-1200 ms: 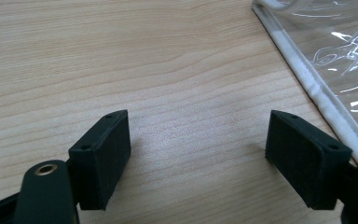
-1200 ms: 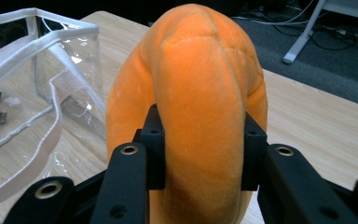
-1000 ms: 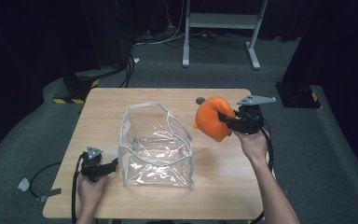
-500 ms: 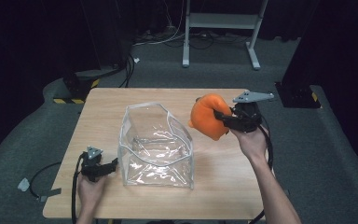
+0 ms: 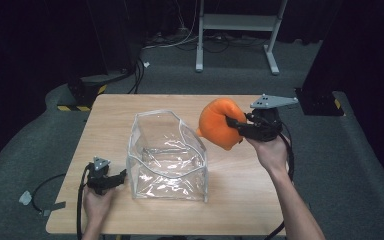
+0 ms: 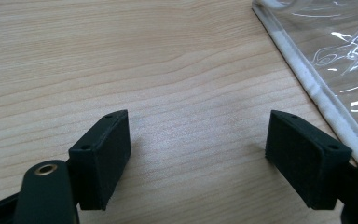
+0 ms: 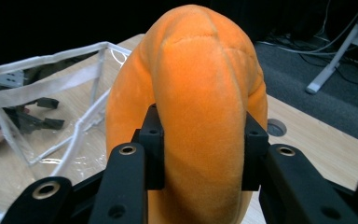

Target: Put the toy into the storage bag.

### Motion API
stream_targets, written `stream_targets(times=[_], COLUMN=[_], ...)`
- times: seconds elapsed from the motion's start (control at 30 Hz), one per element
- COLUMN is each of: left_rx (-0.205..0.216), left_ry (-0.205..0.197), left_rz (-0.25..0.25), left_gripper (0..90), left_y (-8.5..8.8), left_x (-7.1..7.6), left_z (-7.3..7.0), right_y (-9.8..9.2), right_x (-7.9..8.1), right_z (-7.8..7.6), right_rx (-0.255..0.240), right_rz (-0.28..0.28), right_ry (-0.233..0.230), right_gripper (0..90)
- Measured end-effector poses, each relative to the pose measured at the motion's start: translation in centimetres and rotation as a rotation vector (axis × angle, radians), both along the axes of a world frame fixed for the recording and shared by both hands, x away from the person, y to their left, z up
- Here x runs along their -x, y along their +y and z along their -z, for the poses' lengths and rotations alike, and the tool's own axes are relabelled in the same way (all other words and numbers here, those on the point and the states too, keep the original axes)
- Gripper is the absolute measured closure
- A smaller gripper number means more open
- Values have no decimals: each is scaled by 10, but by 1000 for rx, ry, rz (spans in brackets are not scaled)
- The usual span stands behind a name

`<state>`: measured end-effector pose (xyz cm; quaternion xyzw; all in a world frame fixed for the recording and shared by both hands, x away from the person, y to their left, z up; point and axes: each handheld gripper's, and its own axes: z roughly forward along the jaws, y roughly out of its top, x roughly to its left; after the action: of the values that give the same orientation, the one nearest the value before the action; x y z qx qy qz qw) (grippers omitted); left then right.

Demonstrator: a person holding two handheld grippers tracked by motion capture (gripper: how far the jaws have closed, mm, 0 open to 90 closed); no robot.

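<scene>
Right gripper (image 5: pixel 236 128) pinches the orange plush cushion (image 5: pixel 219 123): in the right gripper view both pads dent its soft middle band, so the fabric bulges above and to either side of the jaws (image 7: pixel 204 93). The cushion is carried clear of the wooden table (image 5: pixel 115 112), just beside the upper right rim of the clear plastic bag (image 5: pixel 166 155) and a little above it. Gripping the narrow waist rather than a fat lobe looks deliberate: it lets the jaws close enough to hold a squashy thing, and the bulk hangs ahead of the fingertips, toward the bag mouth. Left gripper (image 5: pixel 122 176) rests low on the table with jaws spread and nothing between them; in the left gripper view the bag's white seamed edge (image 6: pixel 307 79) lies just beyond the right-hand jaw, apart from it. My reading: it waits there to steady or hold the bag's near-left wall, since that thin film would likely slide or collapse when the cushion is pushed in.
</scene>
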<state>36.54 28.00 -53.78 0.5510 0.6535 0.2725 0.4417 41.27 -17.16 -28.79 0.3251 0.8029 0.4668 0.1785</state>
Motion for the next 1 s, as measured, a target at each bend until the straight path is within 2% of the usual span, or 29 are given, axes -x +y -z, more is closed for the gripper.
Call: stream_targets(times=[0.4,0.53,1.0], left_rx=[1,-3,4], left_ry=[-1,2,-4], left_rz=[-1,2,-4], left_gripper=[221,221,221], left_y=[0,0,0], left_x=[0,0,0], left_z=[0,0,0], right_y=[10,18,37], right_x=[4,8,16], right_z=[-8,-17,-32], right_rx=[-1,-10,-34], right_rz=[-41,-79,-156], right_ry=[-4,-17,-21], right_gripper=[637,636,636])
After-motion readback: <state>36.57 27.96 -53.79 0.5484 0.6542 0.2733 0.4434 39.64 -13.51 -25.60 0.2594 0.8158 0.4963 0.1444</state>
